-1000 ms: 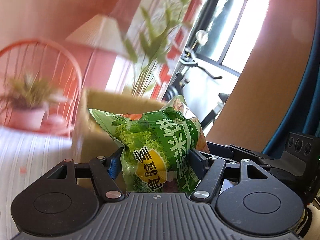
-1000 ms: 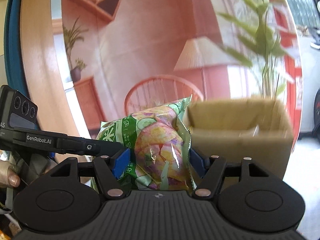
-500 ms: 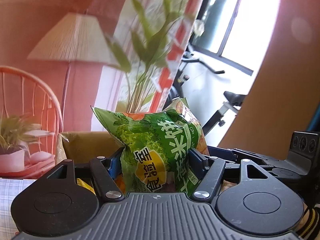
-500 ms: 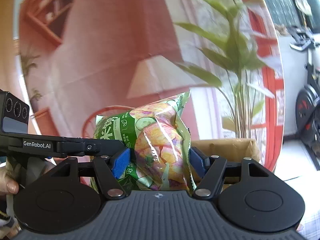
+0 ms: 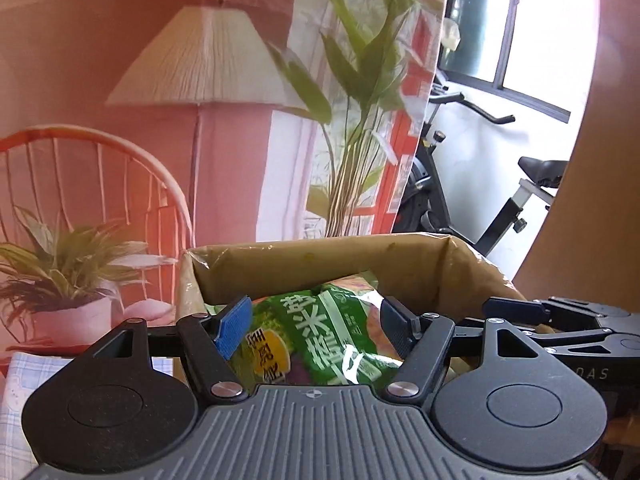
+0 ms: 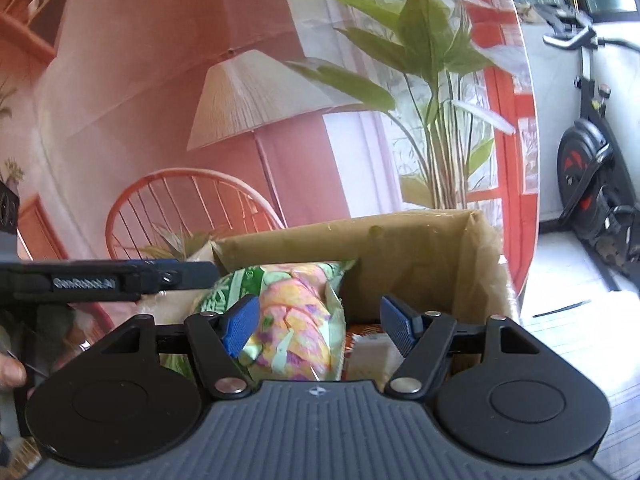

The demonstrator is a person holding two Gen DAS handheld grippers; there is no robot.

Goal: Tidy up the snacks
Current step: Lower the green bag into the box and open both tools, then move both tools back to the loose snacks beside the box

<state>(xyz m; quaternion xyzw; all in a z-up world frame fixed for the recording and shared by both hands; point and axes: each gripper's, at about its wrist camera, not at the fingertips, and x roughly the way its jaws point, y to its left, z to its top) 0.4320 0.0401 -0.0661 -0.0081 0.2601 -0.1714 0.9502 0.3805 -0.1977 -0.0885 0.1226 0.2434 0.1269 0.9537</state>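
A green snack bag (image 5: 320, 336) with white characters lies inside an open cardboard box (image 5: 420, 264). My left gripper (image 5: 316, 324) is open above it, its blue pads apart on either side of the bag. In the right wrist view a second bag (image 6: 296, 320), green with pink and yellow chips showing, lies in the same box (image 6: 420, 252). My right gripper (image 6: 320, 320) is open, the bag next to its left pad and free of the right one. The left gripper's body (image 6: 100, 280) shows at the left of that view.
A white packet (image 6: 372, 356) and other snacks lie low in the box. Behind the box hangs a printed backdrop (image 5: 224, 80) with a lamp, a chair and plants. An exercise bike (image 5: 480, 184) stands at the right. A checked cloth (image 5: 16, 384) covers the table at the left.
Both grippers moved over the box, lowered and opened. Each let go of its snack bag, and the bags now lie in the box.
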